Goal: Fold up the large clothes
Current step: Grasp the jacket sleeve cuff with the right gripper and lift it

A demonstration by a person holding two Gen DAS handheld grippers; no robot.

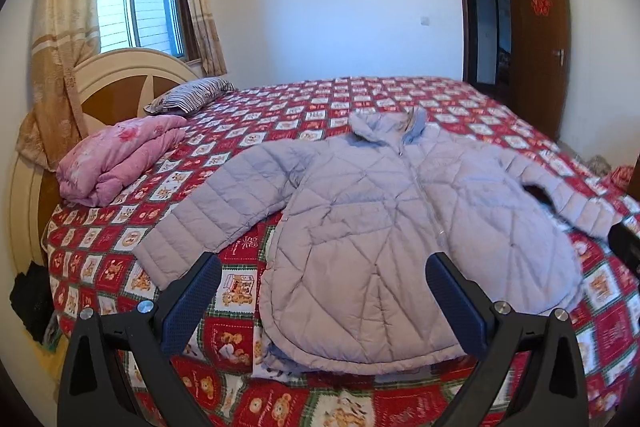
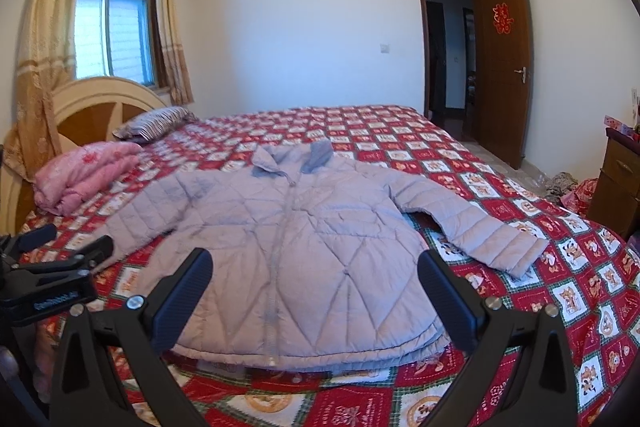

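Note:
A pale lilac quilted puffer jacket (image 1: pixel 360 227) lies flat, front up and zipped, on the bed, sleeves spread to both sides; it also shows in the right wrist view (image 2: pixel 304 247). My left gripper (image 1: pixel 322 267) is open and empty, hovering above the jacket's hem at its left side. My right gripper (image 2: pixel 314 265) is open and empty above the hem nearer the middle. The left gripper's body (image 2: pixel 48 267) shows at the left edge of the right wrist view. The right gripper's body (image 1: pixel 626 247) shows at the right edge of the left wrist view.
The bed has a red and white bear-print cover (image 1: pixel 320 99). A folded pink quilt (image 1: pixel 116 159) and a striped pillow (image 1: pixel 192 95) lie by the headboard (image 1: pixel 112 91). An open brown door (image 2: pixel 504 67) and a wooden cabinet (image 2: pixel 616 179) stand on the right.

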